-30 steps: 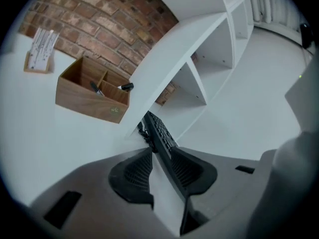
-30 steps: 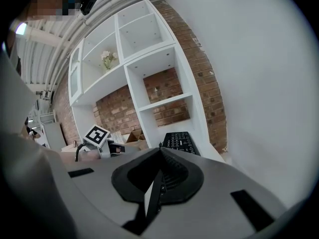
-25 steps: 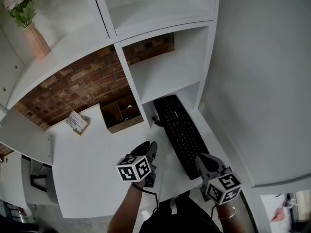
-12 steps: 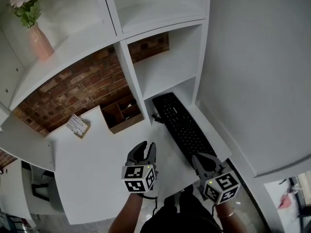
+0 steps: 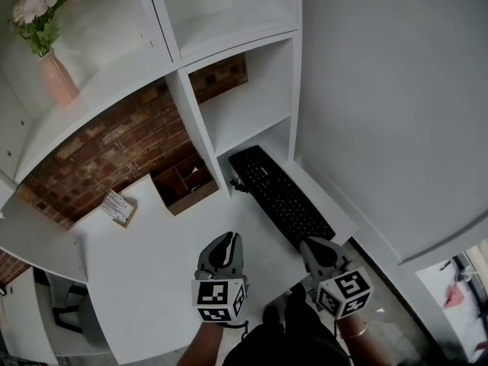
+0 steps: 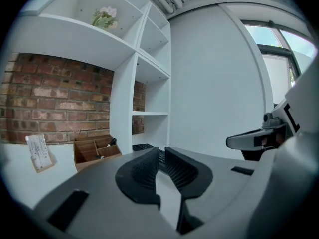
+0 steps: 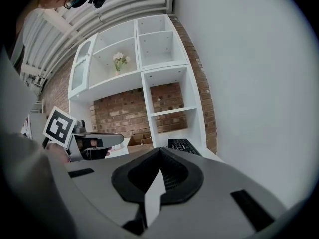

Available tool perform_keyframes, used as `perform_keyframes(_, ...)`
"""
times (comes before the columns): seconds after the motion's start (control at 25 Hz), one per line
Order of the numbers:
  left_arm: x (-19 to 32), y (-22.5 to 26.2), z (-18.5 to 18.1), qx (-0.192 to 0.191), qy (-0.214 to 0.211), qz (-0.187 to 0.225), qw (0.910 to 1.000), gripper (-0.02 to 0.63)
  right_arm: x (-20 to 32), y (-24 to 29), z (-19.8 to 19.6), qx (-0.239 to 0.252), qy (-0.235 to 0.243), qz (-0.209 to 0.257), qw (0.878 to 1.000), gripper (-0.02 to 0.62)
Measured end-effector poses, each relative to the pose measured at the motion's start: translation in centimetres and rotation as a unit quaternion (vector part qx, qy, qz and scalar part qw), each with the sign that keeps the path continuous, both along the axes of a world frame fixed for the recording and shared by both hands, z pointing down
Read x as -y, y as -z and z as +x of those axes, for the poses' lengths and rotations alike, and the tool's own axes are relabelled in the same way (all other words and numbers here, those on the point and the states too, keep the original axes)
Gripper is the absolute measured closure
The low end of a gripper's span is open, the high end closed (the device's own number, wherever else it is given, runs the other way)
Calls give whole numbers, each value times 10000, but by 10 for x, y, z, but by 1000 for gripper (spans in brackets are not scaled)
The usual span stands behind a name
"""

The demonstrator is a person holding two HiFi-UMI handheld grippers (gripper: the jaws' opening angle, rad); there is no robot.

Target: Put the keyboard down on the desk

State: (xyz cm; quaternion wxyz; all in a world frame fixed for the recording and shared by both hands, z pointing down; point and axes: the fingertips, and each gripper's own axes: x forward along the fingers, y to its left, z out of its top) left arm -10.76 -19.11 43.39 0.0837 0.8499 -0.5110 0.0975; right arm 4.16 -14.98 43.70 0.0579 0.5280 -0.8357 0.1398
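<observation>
**On tabletop, right side: keyboard, lying flat**

On the white tabletop (image 5: 152, 250), right of the shelf upright (image 5: 200, 139), the black keyboard (image 5: 280, 197) lies flat. Its long axis runs away from the person, slanting left.
- Right gripper (image 5: 311, 246): nearer, just short of the keyboard's near end; jaws together, empty.
- Left gripper (image 5: 225, 240): well to the left; jaws narrow and closing, nothing between.
- Obscured: the far end sits under the lowest shelf; both gripper views show only a sliver of keys.

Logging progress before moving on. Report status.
Left gripper closing, empty. Right gripper shut, empty. Keyboard flat on desk. Nothing in the way.
</observation>
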Motion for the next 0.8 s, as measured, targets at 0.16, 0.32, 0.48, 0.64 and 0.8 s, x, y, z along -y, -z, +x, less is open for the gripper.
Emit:
perform_keyframes(0.16,-13,5,1,-52,-116,34,9999,571,-6,2,1,-32,-97,56,9999,591)
perform_keyframes(0.32,-23,8,-1,-7,-173,93,9998,583,-14,4,-2,-87,-122,91,9998,591)
perform_keyframes(0.48,-33,13,-1,-25,-255,153,9996,584,-21,7,-4,-242,-134,173,9995,591)
perform_keyframes(0.64,-41,19,0,-46,-292,236,9993,584,-25,8,1,-298,-221,207,9991,591)
perform_keyframes(0.8,-47,18,-2,-42,-278,240,9993,584,-30,11,6,-222,-289,282,9989,591)
